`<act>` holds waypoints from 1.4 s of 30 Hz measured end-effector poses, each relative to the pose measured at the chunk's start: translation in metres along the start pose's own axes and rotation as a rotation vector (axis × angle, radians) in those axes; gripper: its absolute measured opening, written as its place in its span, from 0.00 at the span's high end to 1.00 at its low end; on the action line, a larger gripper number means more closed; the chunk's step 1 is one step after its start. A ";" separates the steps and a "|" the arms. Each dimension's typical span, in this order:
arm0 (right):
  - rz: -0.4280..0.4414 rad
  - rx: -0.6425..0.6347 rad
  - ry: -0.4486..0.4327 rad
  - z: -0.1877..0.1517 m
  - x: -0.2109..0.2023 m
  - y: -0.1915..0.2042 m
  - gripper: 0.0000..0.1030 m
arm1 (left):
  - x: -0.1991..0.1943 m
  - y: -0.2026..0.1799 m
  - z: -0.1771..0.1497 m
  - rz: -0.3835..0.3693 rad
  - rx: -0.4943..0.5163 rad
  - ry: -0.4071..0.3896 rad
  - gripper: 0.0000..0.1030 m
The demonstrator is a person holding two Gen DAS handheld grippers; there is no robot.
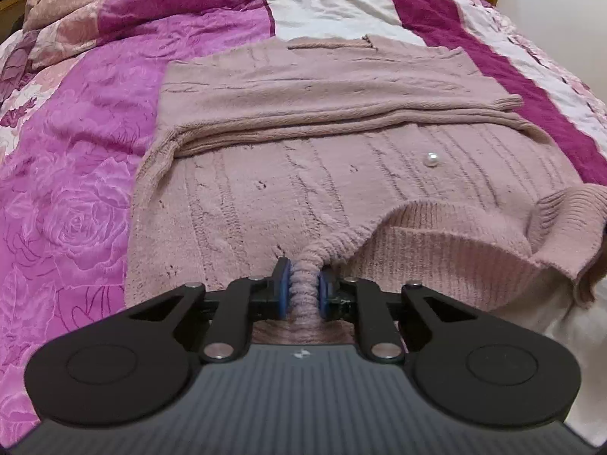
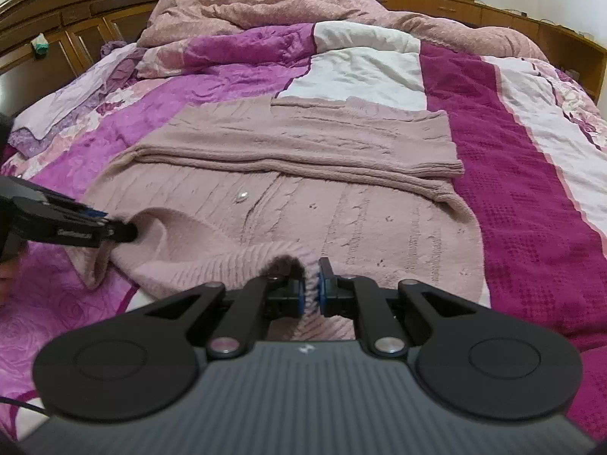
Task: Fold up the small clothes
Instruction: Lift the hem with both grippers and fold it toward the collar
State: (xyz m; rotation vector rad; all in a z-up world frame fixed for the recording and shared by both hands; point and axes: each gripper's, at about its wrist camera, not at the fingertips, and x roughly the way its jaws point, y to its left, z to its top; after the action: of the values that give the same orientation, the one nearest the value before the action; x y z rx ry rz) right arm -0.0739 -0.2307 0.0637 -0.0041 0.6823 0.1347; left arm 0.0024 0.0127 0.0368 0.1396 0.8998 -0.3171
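I am pinching the near hem of the pink sweater (image 1: 303, 174) in both left tongs (image 1: 304, 292) and right tongs (image 2: 311, 284); it is lying lengthwise away from me on the bed (image 2: 531, 189), sleeves folded across.

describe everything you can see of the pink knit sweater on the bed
The dusty-pink cable-knit sweater looks soft and fuzzy, with ribbed edging and a small pearl-like bead on its front. It lies mostly flat on the magenta floral quilt, a sleeve folded across its middle. Its near ribbed edge is bunched and lifted: the left claw and right claw are each shut on it.
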 end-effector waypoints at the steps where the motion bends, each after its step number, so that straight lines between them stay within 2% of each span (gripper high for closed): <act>1: 0.002 -0.003 0.001 0.000 0.001 0.001 0.91 | 0.002 -0.002 0.001 0.013 0.006 -0.002 0.75; 4: 0.002 -0.011 0.000 0.001 0.002 0.003 0.91 | 0.005 -0.006 0.000 0.037 0.032 -0.020 0.72; 7: -0.003 -0.008 -0.003 0.002 0.002 0.002 0.91 | -0.002 -0.009 -0.004 0.026 0.027 -0.056 0.90; 11: -0.016 0.011 -0.019 0.005 0.000 -0.002 0.91 | -0.027 -0.017 -0.008 0.087 0.016 -0.151 0.91; 14: -0.037 0.014 -0.065 0.014 -0.007 -0.004 0.91 | -0.050 -0.014 -0.001 0.098 -0.038 -0.215 0.91; 19: -0.071 -0.004 -0.165 0.037 -0.015 -0.007 0.91 | -0.082 -0.009 0.023 0.133 -0.048 -0.325 0.91; 25: -0.098 -0.037 -0.251 0.075 -0.007 -0.012 0.91 | -0.093 -0.004 0.062 0.190 -0.049 -0.420 0.91; 28: -0.119 -0.053 -0.298 0.097 -0.002 -0.013 0.91 | -0.095 -0.006 0.090 0.219 -0.002 -0.467 0.91; 35: -0.164 -0.074 -0.360 0.152 0.028 -0.020 0.91 | -0.079 -0.003 0.161 0.262 0.054 -0.547 0.91; 39: -0.187 -0.070 -0.340 0.174 0.067 -0.028 0.91 | -0.042 0.005 0.196 0.303 0.050 -0.514 0.91; 42: -0.204 -0.055 -0.296 0.181 0.102 -0.033 0.91 | -0.005 0.010 0.208 0.322 0.056 -0.486 0.91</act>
State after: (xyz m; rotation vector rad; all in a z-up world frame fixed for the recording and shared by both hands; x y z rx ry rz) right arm 0.1225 -0.2427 0.1392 -0.1046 0.3793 -0.0419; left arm 0.1578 -0.0287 0.1686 0.2442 0.3773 -0.0674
